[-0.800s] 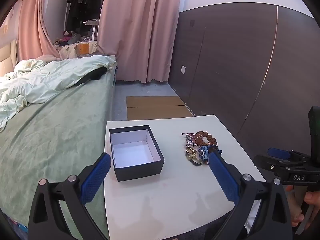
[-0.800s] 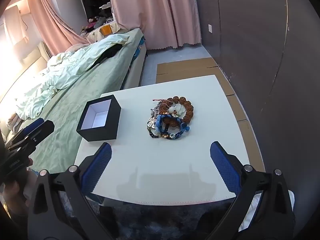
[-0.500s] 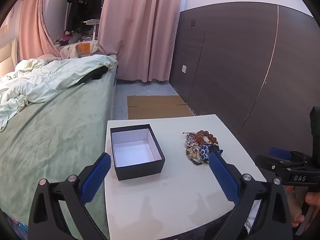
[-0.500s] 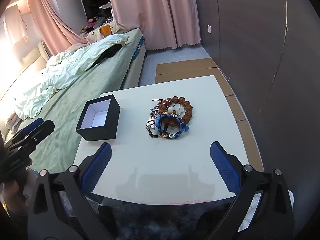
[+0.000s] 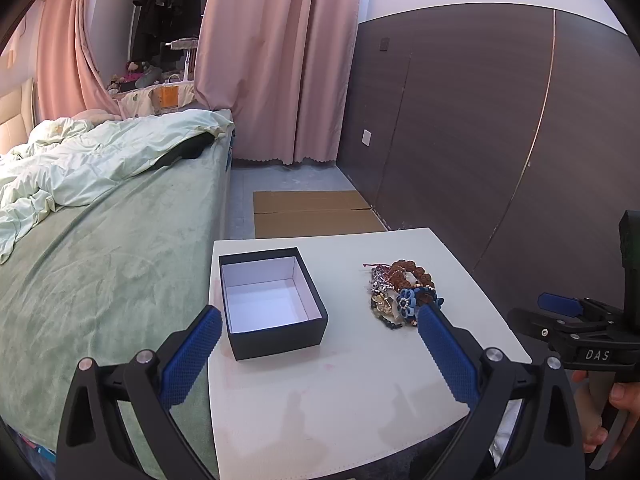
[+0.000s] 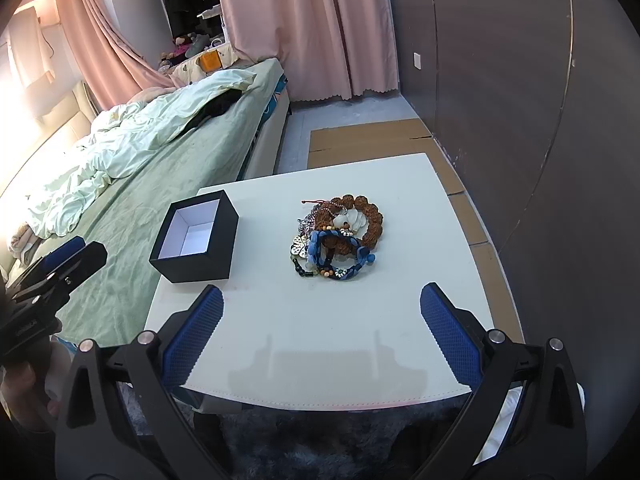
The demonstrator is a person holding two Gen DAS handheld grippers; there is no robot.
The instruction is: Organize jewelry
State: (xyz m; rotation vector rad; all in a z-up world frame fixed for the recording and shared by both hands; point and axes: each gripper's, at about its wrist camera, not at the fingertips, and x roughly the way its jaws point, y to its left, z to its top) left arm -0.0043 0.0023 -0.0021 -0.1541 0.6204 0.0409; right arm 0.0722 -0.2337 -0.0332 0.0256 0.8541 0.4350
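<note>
A heap of jewelry (image 6: 338,236) lies mid-table: a brown bead bracelet, a blue braided band, chains and pendants; in the left wrist view the jewelry (image 5: 402,293) sits right of centre. A black box (image 5: 272,302) with a white inside stands open and empty on the table's left part, also seen as the box (image 6: 197,236) in the right wrist view. My left gripper (image 5: 320,324) hovers open over the table's near edge, box just ahead. My right gripper (image 6: 320,304) hangs open above the near table edge, short of the heap. Nothing is between either pair of fingers.
The small white table (image 6: 360,332) stands beside a bed with a green cover (image 5: 88,248) on the left. A dark wall panel (image 5: 480,140) runs along the right. Flat cardboard (image 5: 312,212) lies on the floor beyond the table. A dark rug (image 6: 320,440) lies under the near edge.
Both views have shifted only slightly; the grippers stay open and the box and jewelry have not moved.
</note>
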